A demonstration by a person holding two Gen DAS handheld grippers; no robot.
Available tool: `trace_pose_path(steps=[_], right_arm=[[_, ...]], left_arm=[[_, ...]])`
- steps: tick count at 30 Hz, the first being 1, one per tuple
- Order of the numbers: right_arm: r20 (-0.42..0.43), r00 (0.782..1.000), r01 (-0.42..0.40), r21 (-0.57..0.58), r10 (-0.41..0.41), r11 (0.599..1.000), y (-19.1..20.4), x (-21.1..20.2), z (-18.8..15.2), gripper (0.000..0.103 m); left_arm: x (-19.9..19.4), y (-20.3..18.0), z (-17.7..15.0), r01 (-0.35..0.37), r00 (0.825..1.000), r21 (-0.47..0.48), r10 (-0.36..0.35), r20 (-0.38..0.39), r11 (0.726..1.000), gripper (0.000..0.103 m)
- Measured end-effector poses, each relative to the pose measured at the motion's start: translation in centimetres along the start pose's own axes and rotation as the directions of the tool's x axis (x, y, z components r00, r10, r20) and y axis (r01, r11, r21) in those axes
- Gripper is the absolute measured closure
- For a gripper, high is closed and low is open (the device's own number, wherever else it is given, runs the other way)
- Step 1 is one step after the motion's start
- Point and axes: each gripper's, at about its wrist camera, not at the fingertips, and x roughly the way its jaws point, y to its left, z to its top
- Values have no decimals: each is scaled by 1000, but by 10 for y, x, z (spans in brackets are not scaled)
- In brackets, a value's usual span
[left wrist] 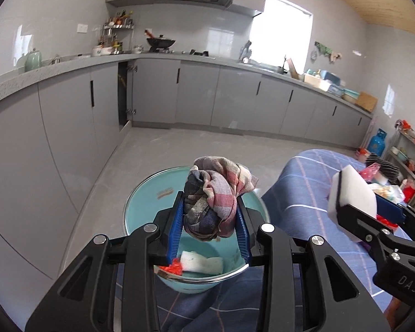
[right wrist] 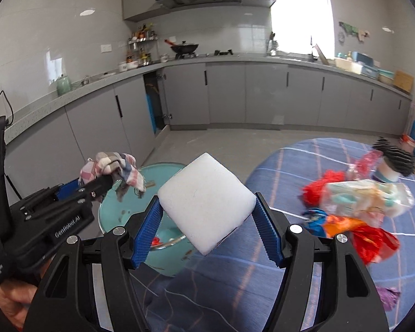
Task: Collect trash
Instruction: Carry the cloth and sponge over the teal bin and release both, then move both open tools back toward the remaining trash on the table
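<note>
My left gripper [left wrist: 210, 222] is shut on a crumpled plaid rag [left wrist: 214, 196] and holds it right over the teal bin [left wrist: 141, 202]. Inside the bin lie a white wad [left wrist: 202, 261] and a red scrap [left wrist: 173, 267]. My right gripper [right wrist: 207, 228] is shut on a white foam block [right wrist: 206, 203], held above the table's near-left edge beside the bin [right wrist: 116, 218]. The same block [left wrist: 351, 193] shows at the right of the left wrist view. In the right wrist view the rag [right wrist: 112, 170] hangs from the left gripper [right wrist: 108, 181] over the bin.
A round table with a blue checked cloth [right wrist: 304, 249] carries a pile of wrappers and red scraps [right wrist: 354, 207] and a dark ridged object [right wrist: 394, 156]. Grey cabinets and a countertop [left wrist: 179, 58] line the back. A blue gas cylinder [left wrist: 377, 142] stands at the right.
</note>
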Motion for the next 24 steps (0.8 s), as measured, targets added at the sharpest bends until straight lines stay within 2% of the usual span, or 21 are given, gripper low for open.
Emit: trace_pose_path(steps=[5, 11, 19, 21, 24], right_arm=[[-42, 999, -34, 3, 34, 999, 8, 24, 6, 37], [-125, 986, -104, 23, 107, 994, 11, 61, 12, 37], [-213, 955, -202, 51, 208, 978, 10, 101, 18, 37], [-229, 948, -214, 49, 220, 976, 10, 108, 20, 36], [-229, 944, -236, 34, 238, 971, 12, 117, 24, 29]], left_arm=[[9, 10, -3, -26, 999, -14, 25, -26, 1000, 69], [19, 16, -4, -57, 997, -18, 56, -50, 998, 69], [44, 14, 6, -107, 989, -1, 106, -99, 994, 69], [51, 13, 8, -116, 987, 0, 115, -110, 993, 69], [60, 16, 10, -140, 982, 3, 139, -125, 990, 69]])
